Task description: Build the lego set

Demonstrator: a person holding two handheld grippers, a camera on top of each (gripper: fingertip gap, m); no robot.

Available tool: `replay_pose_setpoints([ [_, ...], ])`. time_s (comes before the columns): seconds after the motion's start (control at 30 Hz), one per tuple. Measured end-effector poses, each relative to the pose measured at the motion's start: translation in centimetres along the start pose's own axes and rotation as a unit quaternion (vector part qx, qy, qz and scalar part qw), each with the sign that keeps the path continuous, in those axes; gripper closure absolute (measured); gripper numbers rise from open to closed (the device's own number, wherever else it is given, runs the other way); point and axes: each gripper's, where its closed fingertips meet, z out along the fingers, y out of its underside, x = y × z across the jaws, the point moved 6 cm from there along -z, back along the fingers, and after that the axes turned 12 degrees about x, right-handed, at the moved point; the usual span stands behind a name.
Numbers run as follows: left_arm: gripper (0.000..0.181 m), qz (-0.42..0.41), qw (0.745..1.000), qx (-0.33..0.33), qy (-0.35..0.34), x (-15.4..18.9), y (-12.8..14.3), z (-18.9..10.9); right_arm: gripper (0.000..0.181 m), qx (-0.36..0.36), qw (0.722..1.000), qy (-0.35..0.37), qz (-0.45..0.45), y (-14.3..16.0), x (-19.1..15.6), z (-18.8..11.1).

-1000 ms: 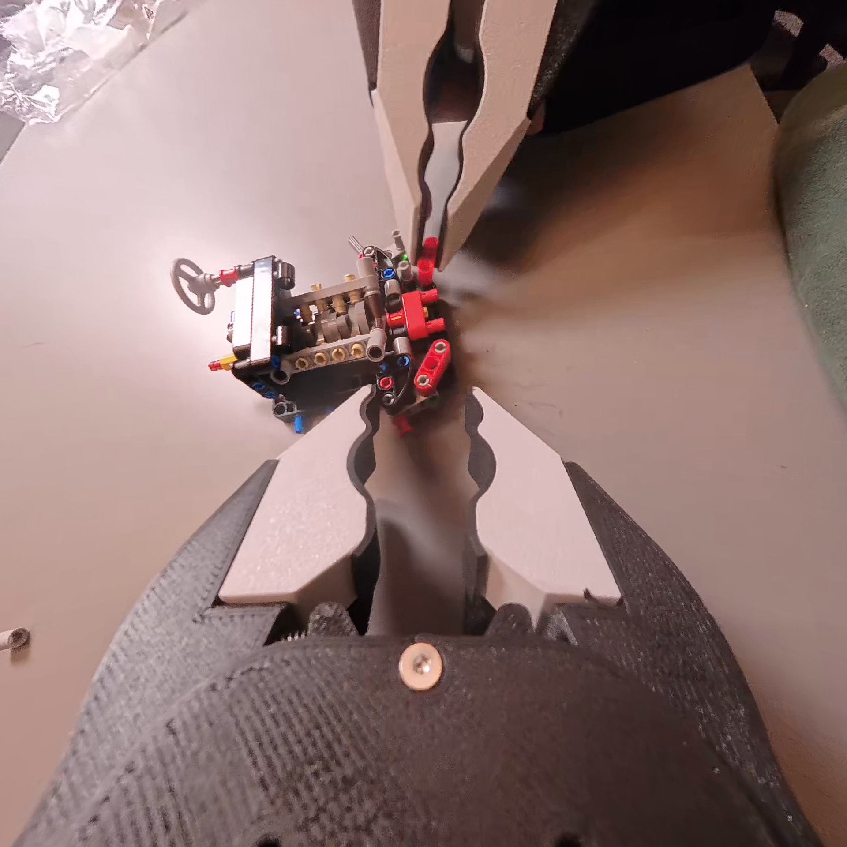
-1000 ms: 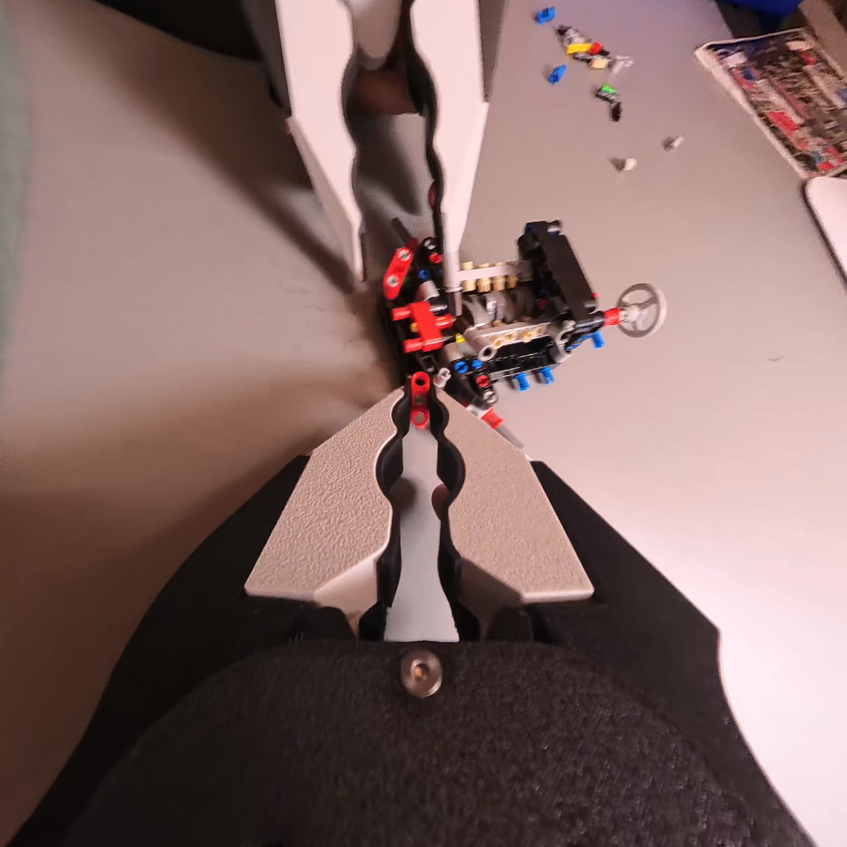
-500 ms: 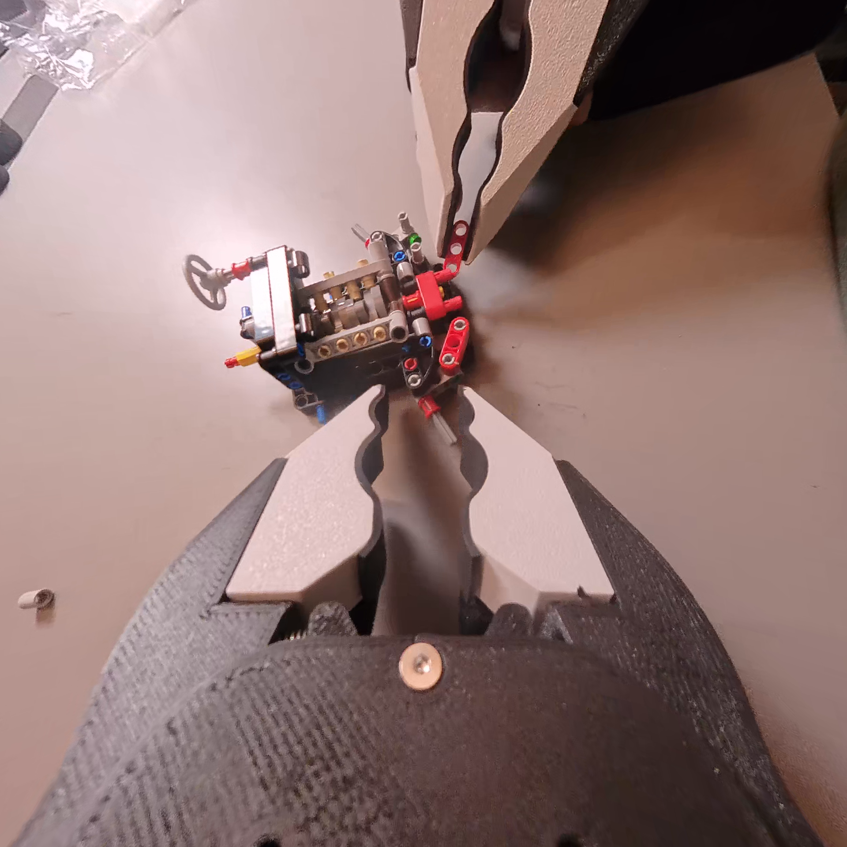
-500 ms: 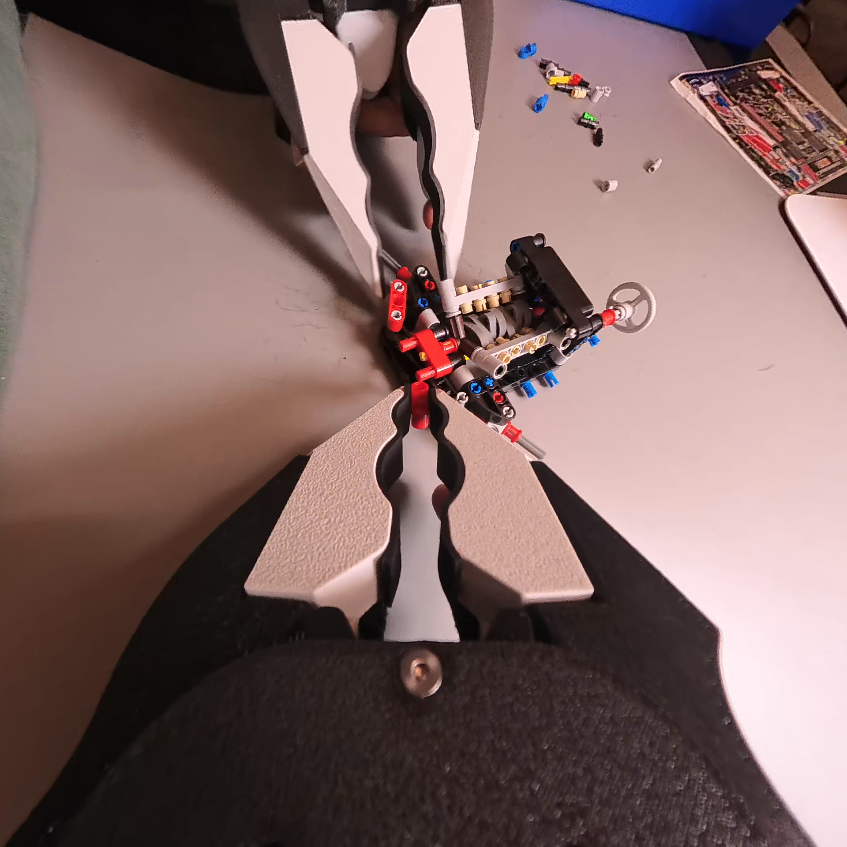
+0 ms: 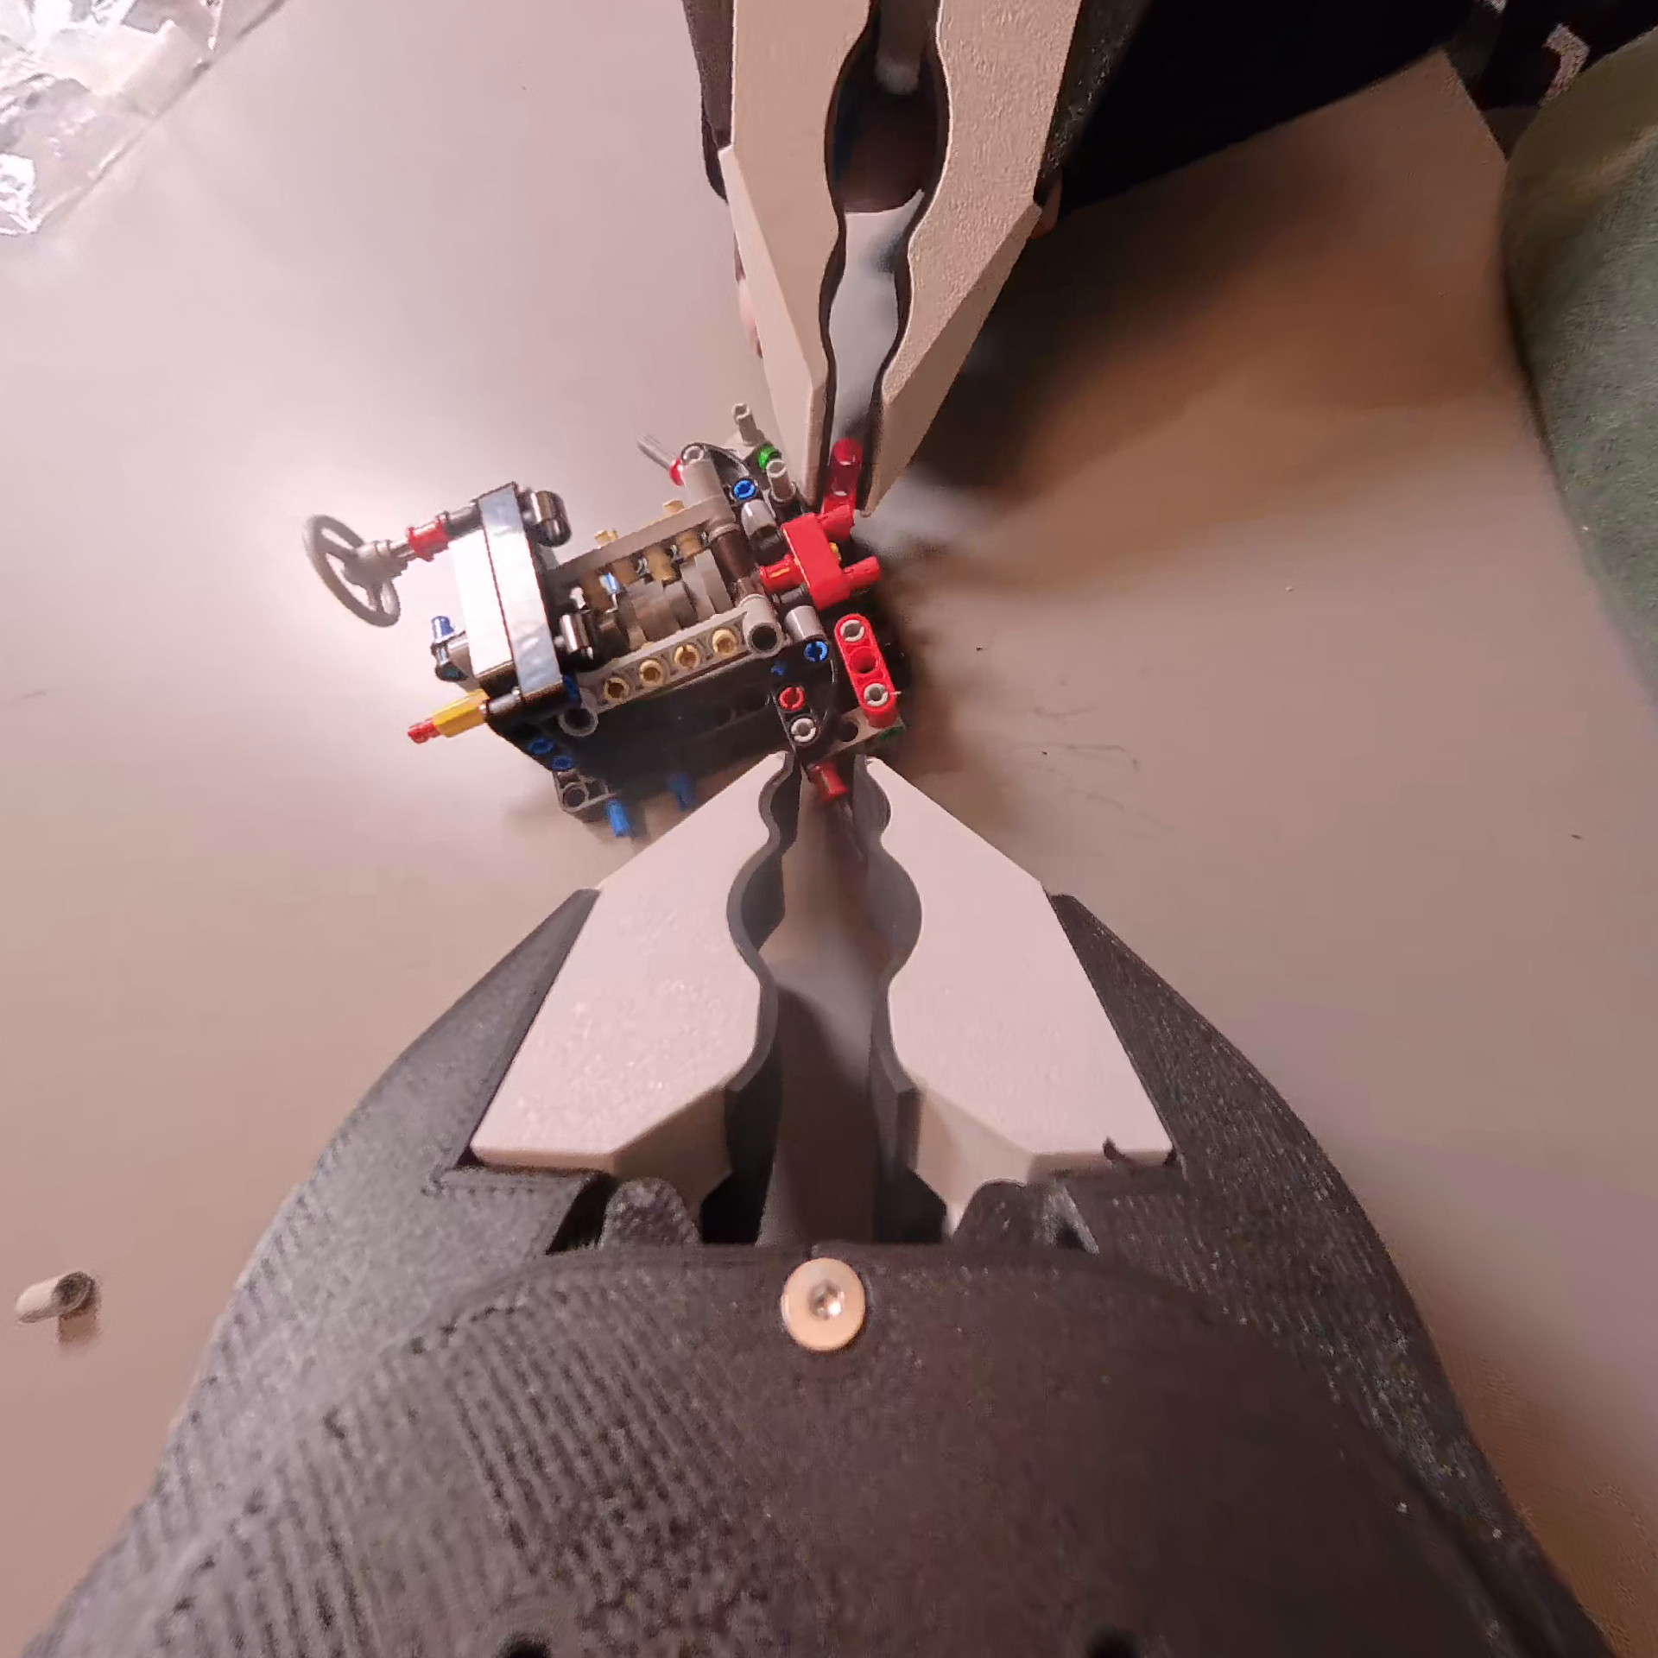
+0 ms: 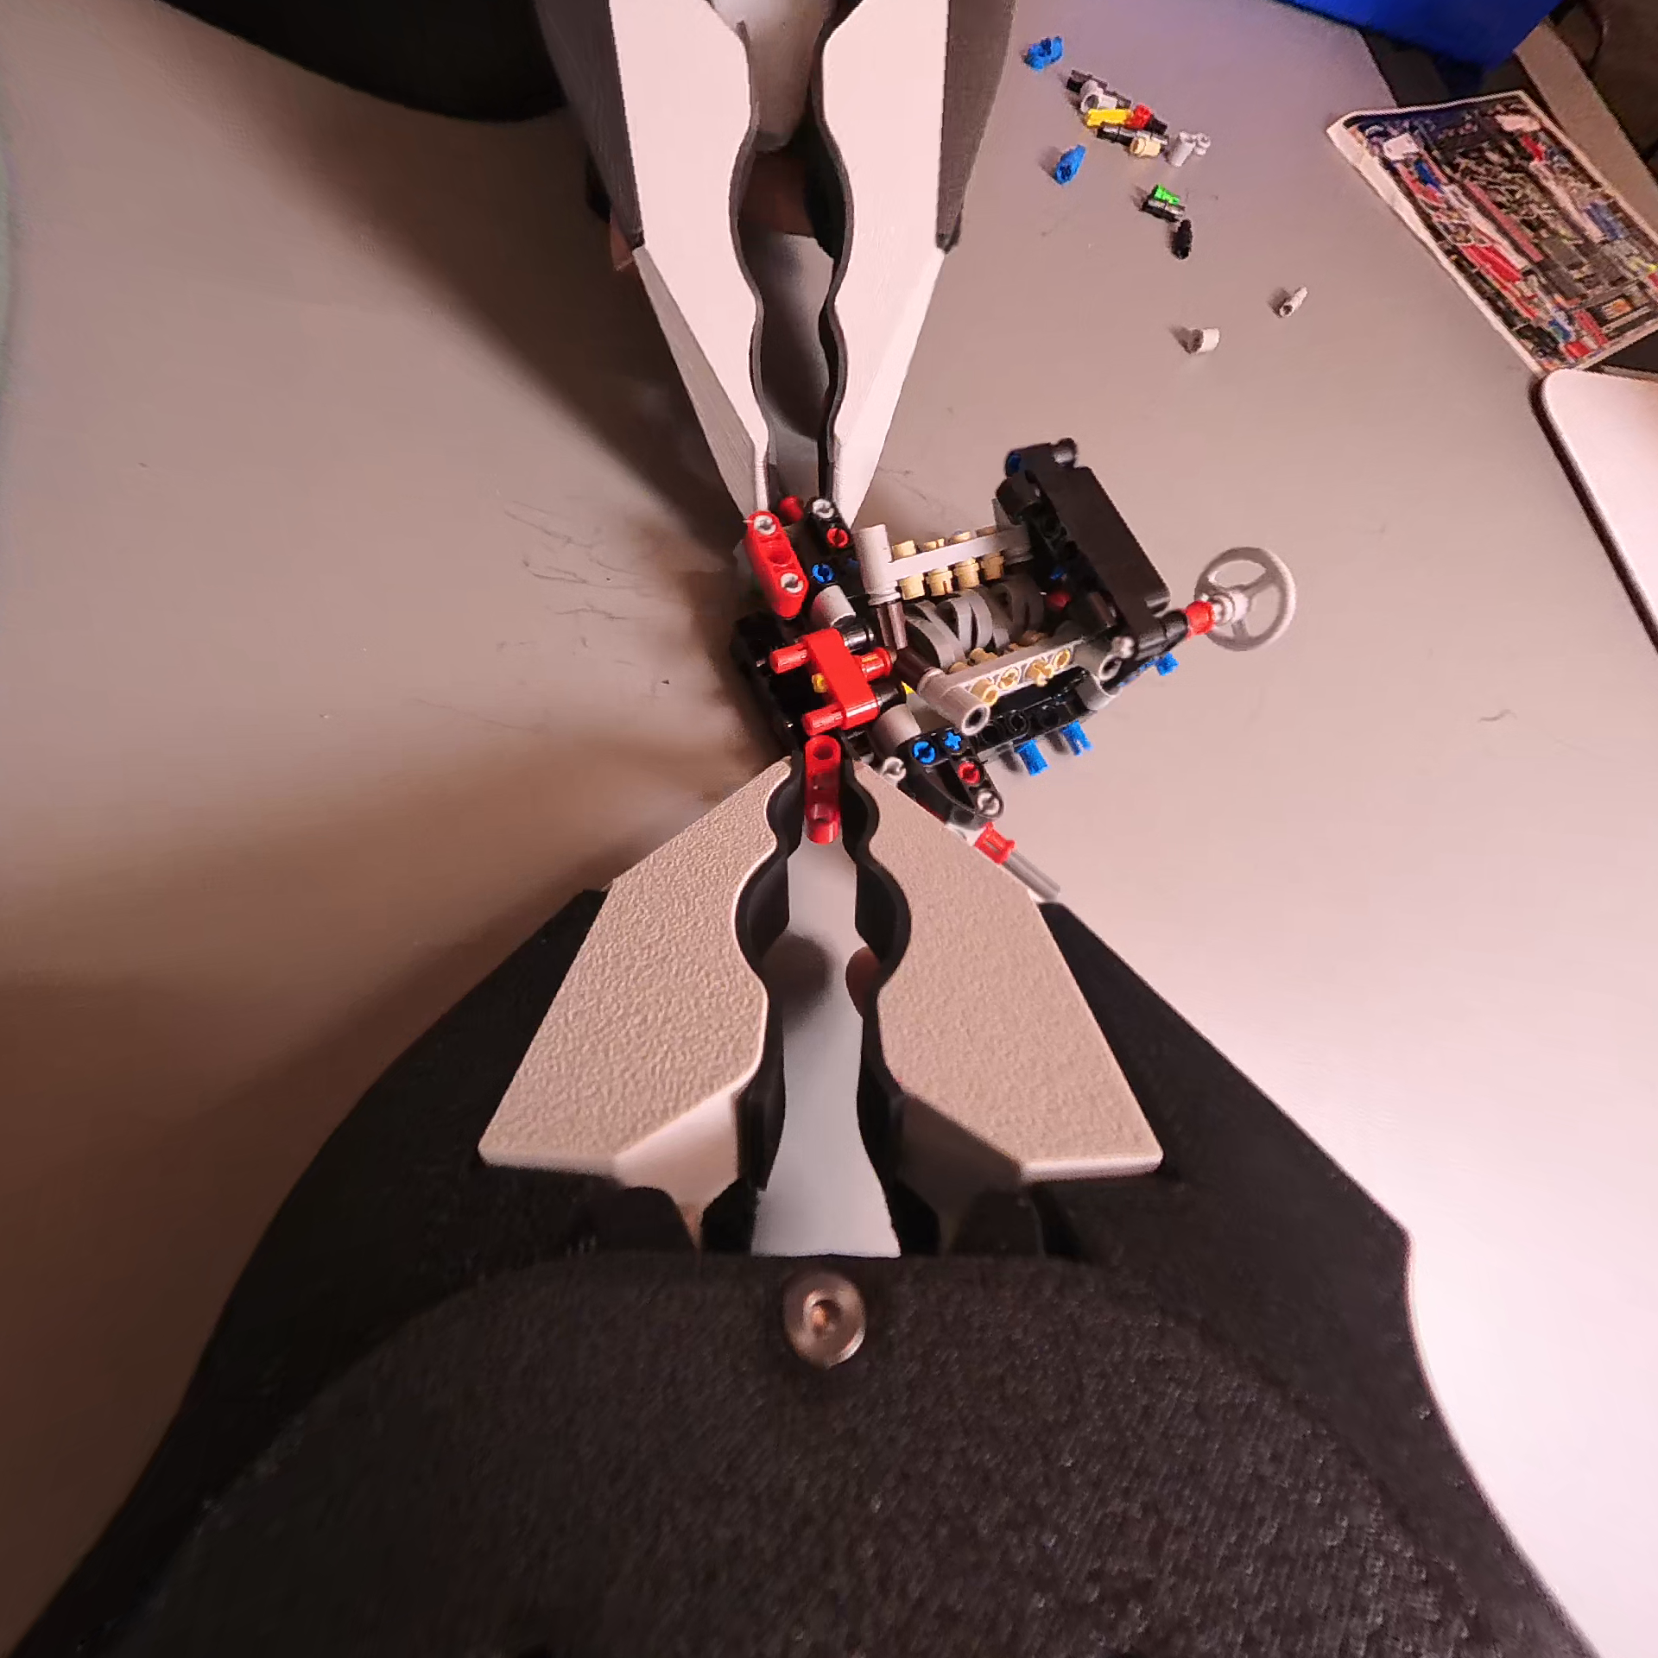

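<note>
Lego model sits on the table, partly built: black and grey frame, tan pins along the side, red connectors at one end, grey steering wheel on an axle at the far end. It lies directly between the two hand-held grippers, which face each other tip to tip across its red end.

Left hand-held gripper: fingers nearly closed, narrow gap, tips right at the near edge of the model. A red bush on a thin axle sticks out of the model into that gap. Cannot tell if the fingers actually pinch it or just bracket it.

Right hand-held gripper: closed on a short red beam, which stands upright between the tips. Top end of the beam touches, or sits just beside, the red cross connector on the model; contact not resolvable. In the left wrist view the same beam shows at the opposite gripper's tips, against the model's top corner.

Elsewhere on the table:
- loose parts pile, well apart from the model
- instruction booklet at the far edge
- one grey pin alone, near the left hand-held gripper's body
- crumpled clear plastic bag in the far corner
</note>
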Motion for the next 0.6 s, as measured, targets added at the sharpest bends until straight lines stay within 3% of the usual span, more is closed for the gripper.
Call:
replay_pose_setpoints([
  [0.6,0.172,0.033,0.999,-0.005,0.028,-0.60,0.17,0.34,0.175,-0.001,1.000,0.001,-0.001,0.04,-0.01,0.06],
])
